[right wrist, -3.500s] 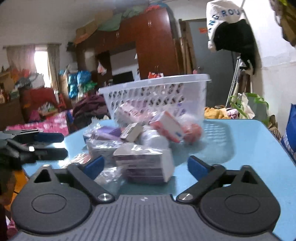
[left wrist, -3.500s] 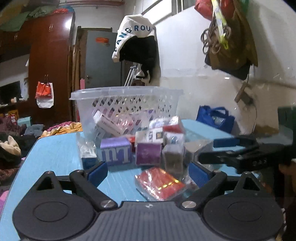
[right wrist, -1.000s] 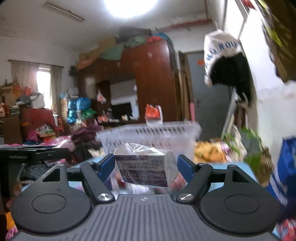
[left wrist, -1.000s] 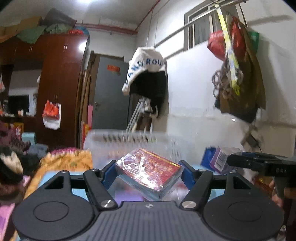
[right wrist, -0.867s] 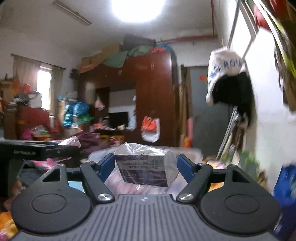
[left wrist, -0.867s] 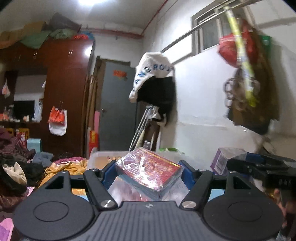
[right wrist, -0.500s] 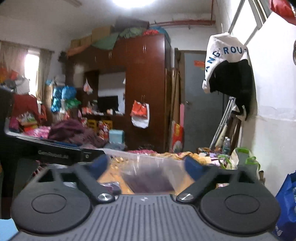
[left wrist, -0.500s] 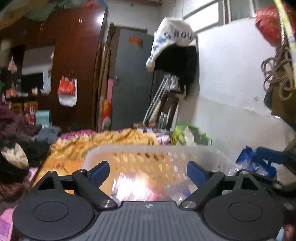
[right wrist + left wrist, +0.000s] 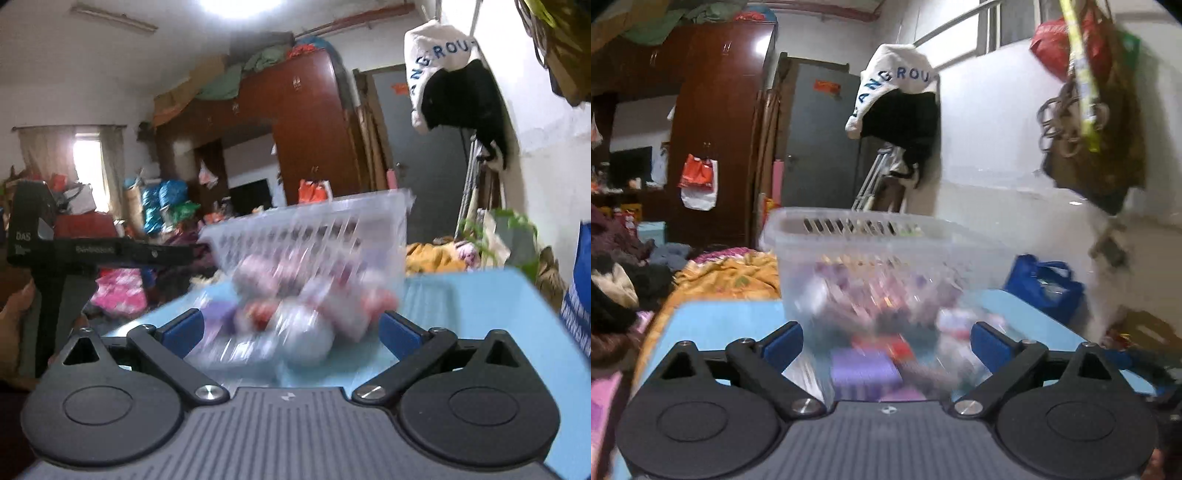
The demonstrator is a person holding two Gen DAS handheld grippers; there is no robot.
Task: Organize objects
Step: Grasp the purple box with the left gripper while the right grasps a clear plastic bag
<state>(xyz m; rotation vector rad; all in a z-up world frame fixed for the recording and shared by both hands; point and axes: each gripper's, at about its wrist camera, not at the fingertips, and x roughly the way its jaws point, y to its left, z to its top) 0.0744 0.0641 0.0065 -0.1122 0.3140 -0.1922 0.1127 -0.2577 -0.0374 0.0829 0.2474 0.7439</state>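
Both packets gone — left claw (image 9: 886, 338) opening, right claw (image 9: 291, 330) wide, each empty.

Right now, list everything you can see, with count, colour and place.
Basket: one, clear white, on the table, holds blurred packets.
Packets: several, purple, red, silver; piled before the basket, count unclear.
Table: one, light blue.
Wardrobe: one, dark red, back left.
Hanging garment: one, white and black, on the wall.
Blue bag: one, right of the table.
Left hand-held gripper: jaws opening, nothing between.
Right hand-held gripper: open, empty.
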